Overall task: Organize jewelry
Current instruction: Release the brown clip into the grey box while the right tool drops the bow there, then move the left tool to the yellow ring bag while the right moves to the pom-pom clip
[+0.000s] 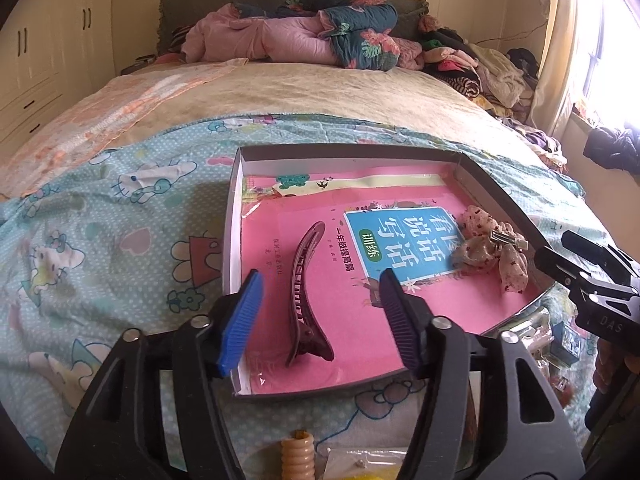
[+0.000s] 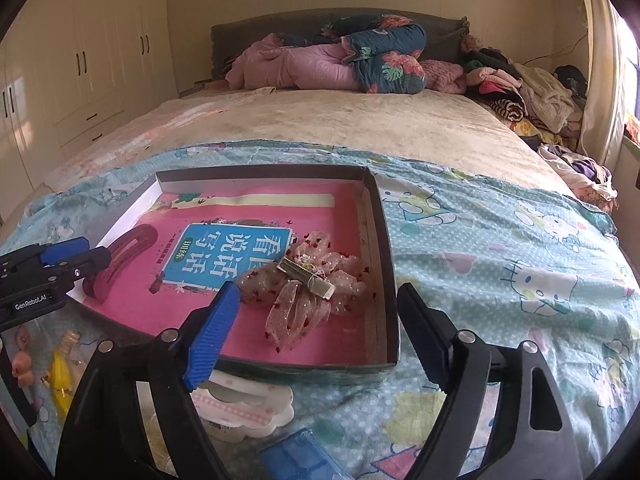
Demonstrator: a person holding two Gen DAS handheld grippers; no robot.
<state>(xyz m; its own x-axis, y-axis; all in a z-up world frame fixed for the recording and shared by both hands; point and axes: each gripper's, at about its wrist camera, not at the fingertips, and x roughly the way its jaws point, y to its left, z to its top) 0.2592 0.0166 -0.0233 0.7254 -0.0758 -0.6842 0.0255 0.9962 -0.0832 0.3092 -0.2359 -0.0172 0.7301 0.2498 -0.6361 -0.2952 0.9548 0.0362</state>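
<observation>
Two hair pieces lie in the box (image 1: 236, 216) on the bed (image 1: 320, 92) — a dark red clip (image 1: 306, 292) and a sheer bow (image 1: 490, 250) with red flecks. Both rest on the pink book (image 1: 340, 240) that lines the box floor. The clip lies lengthwise toward the box's near left side, its hinged end nearest the left camera; the bow sits toward the right wall, a metal clasp (image 2: 306, 277) across its middle.

The left gripper (image 1: 320, 320) is spread wide and holds nothing. Its fingers flank the clip's near end, one on each side, with a clear gap to the clip on both; whether they hang above it or reach its level cannot be told. The right gripper (image 2: 316, 332) is also wide open and empty, at the box's near right corner: its left finger is over the box just before the bow, its right finger outside the right wall (image 2: 386, 264).

In the right view the left gripper (image 2: 76, 258) shows from the side, its tips at the clip (image 2: 120, 260).

Outside the box, on the cartoon-print sheet (image 2: 500, 240), small items lie along the near edge — a flower-shaped case (image 2: 248, 408), a blue box (image 2: 300, 456), a yellow piece (image 2: 62, 372) and a ribbed tan piece (image 1: 298, 454). Folded quilts (image 1: 288, 36) and clothes (image 1: 480, 64) are piled at the headboard end.
</observation>
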